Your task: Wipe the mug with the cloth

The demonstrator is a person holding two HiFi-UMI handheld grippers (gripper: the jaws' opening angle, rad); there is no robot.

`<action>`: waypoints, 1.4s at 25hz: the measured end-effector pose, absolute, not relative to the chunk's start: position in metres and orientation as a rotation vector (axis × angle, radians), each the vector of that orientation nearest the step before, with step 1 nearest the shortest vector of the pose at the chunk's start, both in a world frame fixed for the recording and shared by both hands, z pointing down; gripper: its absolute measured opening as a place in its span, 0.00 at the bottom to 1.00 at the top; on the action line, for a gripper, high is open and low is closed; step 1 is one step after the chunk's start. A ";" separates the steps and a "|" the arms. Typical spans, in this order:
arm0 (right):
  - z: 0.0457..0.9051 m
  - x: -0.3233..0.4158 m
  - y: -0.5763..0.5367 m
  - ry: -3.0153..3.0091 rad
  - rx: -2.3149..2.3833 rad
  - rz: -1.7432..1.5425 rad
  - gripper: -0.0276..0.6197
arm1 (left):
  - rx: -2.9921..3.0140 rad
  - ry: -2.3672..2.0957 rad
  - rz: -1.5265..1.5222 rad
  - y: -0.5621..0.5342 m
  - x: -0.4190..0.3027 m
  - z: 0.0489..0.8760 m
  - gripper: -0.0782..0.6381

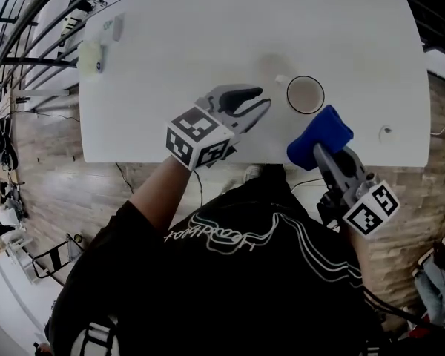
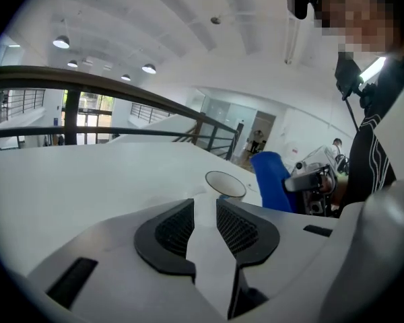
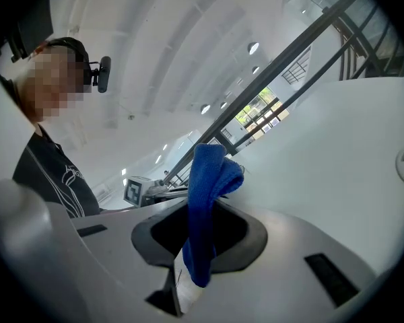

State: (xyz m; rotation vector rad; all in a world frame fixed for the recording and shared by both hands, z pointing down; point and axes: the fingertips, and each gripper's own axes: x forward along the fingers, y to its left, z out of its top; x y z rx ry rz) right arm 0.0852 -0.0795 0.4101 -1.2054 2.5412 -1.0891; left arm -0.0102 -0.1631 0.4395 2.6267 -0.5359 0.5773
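Observation:
On the white table [image 1: 208, 43] a white mug [image 1: 305, 95] stands upright, seen from above; in the left gripper view the mug [image 2: 225, 184] lies straight ahead beyond the jaws. My left gripper [image 1: 264, 97] lies just left of it, apart from it, jaws open with only bare table showing between them [image 2: 205, 204]. My right gripper [image 1: 320, 148] sits at the table's near edge below the mug, shut on a folded blue cloth [image 1: 320, 134]. The cloth [image 3: 205, 200] stands up from between its pads and hides the fingertips.
A pale yellow-green item [image 1: 89, 58] and a small bottle-like thing [image 1: 111, 28] lie at the table's far left corner. A small round fitting [image 1: 386, 132] sits near the right edge. The person's body is close against the near edge; railings surround the table.

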 end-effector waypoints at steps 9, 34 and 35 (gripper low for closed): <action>0.411 0.102 -0.094 2.565 -1.146 -1.144 0.14 | 2.746 -0.447 0.801 -0.189 0.012 0.472 0.31; 0.438 0.067 -0.071 2.383 -1.328 -1.199 0.14 | 2.976 -0.132 0.908 -0.197 0.025 0.494 0.21; 0.439 0.066 -0.070 2.379 -1.330 -1.198 0.14 | 2.973 -0.138 0.916 -0.195 0.024 0.494 0.21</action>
